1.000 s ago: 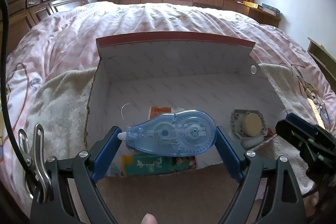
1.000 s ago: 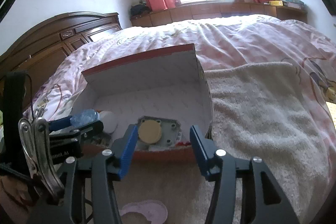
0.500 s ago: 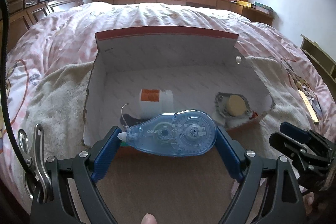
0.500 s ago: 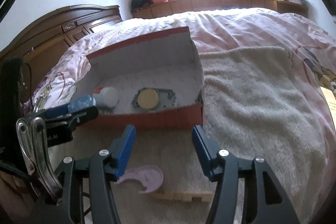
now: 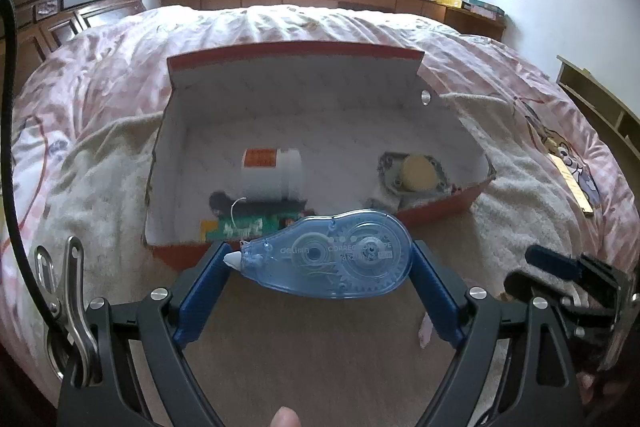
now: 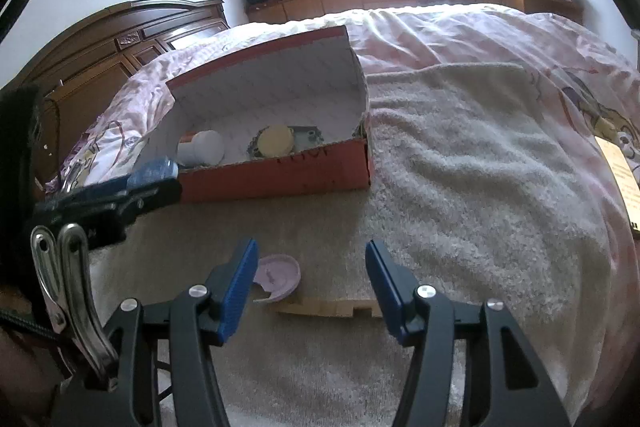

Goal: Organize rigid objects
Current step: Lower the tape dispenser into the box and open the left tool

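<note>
Correction tape (image 5: 338, 259) clamped between left gripper (image 5: 320, 267) jaws, before red box (image 5: 440, 205); translucent blue, gears visible; right gripper (image 6: 312, 279) jaws open, empty

Two wrist fisheyes, angled down across the bed, both near the shared red box (image 5: 436, 207).

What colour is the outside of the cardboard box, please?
Red-orange outside, white patterned inside; the right wrist view shows it best.
</note>
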Available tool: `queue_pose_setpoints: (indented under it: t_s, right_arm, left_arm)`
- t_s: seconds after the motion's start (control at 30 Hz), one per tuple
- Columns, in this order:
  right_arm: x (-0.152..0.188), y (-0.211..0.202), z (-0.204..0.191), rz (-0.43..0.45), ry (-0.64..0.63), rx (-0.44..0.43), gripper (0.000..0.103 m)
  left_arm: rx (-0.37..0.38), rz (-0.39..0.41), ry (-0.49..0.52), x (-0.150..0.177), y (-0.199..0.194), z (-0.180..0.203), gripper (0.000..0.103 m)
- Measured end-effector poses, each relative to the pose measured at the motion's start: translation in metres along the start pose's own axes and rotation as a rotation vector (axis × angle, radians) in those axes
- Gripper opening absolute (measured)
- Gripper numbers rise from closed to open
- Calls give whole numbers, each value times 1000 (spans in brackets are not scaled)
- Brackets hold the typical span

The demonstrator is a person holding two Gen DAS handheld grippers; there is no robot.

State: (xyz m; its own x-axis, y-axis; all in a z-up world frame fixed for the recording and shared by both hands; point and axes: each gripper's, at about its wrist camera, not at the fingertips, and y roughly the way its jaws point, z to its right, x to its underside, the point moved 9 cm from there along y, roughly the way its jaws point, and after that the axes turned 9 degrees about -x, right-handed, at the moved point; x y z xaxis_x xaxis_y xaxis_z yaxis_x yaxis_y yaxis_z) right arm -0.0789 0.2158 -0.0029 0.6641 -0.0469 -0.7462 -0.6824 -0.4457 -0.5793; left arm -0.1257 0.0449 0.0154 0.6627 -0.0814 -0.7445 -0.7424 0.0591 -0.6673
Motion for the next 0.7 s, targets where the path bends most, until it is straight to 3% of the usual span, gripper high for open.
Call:
queue_pose_setpoints:
  t_s: [0.37, 0.57, 0.7]
  right_arm:
    - [5, 1, 0, -4, 15, -7, 59]
    - [9, 5, 2, -19, 26, -7, 59]
    - [11, 7, 0, -24, 22, -11, 59]
  left_arm:
    - [-75, -5, -31, -28, 36, -17, 90]
    - [-49, -35, -43, -22, 44, -17, 90]
    - [-63, 0, -35, -24, 41, -17, 91]
